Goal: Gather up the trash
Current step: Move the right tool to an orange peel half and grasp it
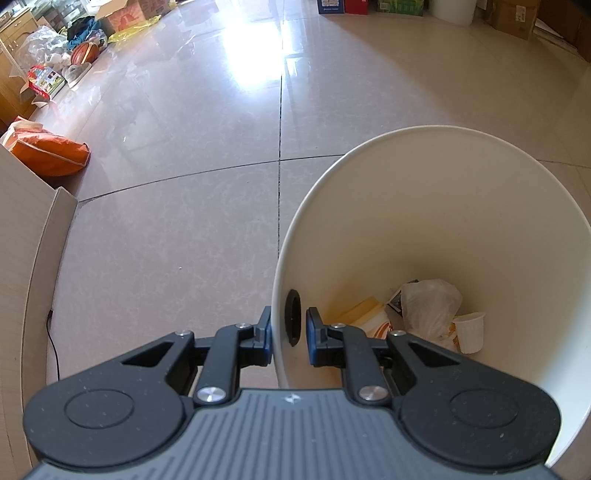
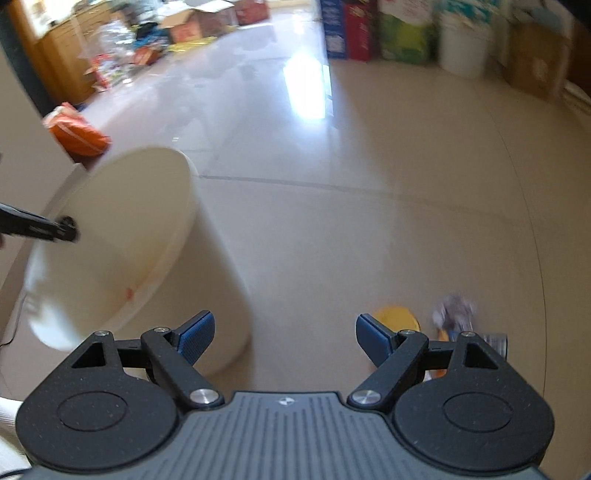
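Observation:
My left gripper [image 1: 290, 328] is shut on the rim of a white trash bin [image 1: 443, 206], one finger outside the wall and one inside, beside a black hole in the wall. In the bin lie a crumpled white bag [image 1: 428, 306], a small white cup [image 1: 471, 332] and an orange-and-white paper wrapper [image 1: 373, 321]. The right wrist view shows the bin [image 2: 122, 229] tilted toward me, with the left gripper [image 2: 55, 229] on its rim. Over the floor my right gripper [image 2: 284, 336] is open and holds nothing. A yellow piece [image 2: 397, 317] and a blurred crumpled wrapper [image 2: 456, 312] lie on the floor by its right finger.
An orange bag [image 1: 51, 151] lies beside a beige furniture panel [image 1: 22, 240] on the left, with a black cable [image 1: 53, 347] at its foot. Boxes, a basketball [image 1: 85, 53] and clutter line the far left; cartons [image 2: 369, 29] and a white bucket [image 2: 463, 48] stand at the far wall.

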`<action>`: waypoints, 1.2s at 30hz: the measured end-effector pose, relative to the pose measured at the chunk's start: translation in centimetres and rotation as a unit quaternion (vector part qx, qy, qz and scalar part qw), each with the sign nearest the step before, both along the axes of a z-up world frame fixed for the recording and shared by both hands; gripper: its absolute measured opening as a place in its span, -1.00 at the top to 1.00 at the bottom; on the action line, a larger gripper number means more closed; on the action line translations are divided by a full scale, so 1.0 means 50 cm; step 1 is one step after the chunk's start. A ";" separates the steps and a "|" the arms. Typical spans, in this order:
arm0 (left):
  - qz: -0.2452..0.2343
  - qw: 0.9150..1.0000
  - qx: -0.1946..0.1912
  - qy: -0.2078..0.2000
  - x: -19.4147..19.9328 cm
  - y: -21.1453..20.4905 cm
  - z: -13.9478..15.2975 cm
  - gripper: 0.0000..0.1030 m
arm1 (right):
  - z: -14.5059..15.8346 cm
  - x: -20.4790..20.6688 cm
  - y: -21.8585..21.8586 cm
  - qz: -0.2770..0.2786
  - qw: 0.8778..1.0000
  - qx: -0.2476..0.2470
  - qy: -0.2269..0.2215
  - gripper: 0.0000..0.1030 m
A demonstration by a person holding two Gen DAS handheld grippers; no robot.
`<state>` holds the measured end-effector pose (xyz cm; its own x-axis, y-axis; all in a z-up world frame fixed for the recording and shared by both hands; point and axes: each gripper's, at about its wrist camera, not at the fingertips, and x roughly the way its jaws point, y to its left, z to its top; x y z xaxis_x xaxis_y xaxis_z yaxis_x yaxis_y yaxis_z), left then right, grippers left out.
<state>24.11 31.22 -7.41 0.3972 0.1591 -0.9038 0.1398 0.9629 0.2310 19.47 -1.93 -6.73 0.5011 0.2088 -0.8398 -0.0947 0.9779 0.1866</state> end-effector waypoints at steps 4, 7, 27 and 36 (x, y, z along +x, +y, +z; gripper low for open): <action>0.000 1.000 0.001 0.000 0.000 0.001 0.000 0.72 | -0.074 -0.037 -0.023 -0.026 1.000 -0.004 0.016 -0.69; 0.000 1.000 0.000 0.000 -0.001 0.001 0.000 0.72 | -0.129 -0.060 -0.038 -0.046 0.999 -0.006 0.025 -0.69; -0.007 1.000 0.005 0.002 -0.003 -0.001 -0.004 0.72 | -0.322 0.106 -0.092 -0.076 0.992 -0.082 0.052 -0.96; -0.005 1.000 0.005 0.005 0.003 -0.003 -0.001 0.72 | -0.414 0.177 -0.091 -0.093 0.983 -0.130 0.085 -0.96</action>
<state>24.28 31.05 -7.45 0.3901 0.1653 -0.9058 0.1509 0.9590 0.2400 28.32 -6.48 -27.43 0.3578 -0.1068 -0.9277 0.1009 0.9920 -0.0753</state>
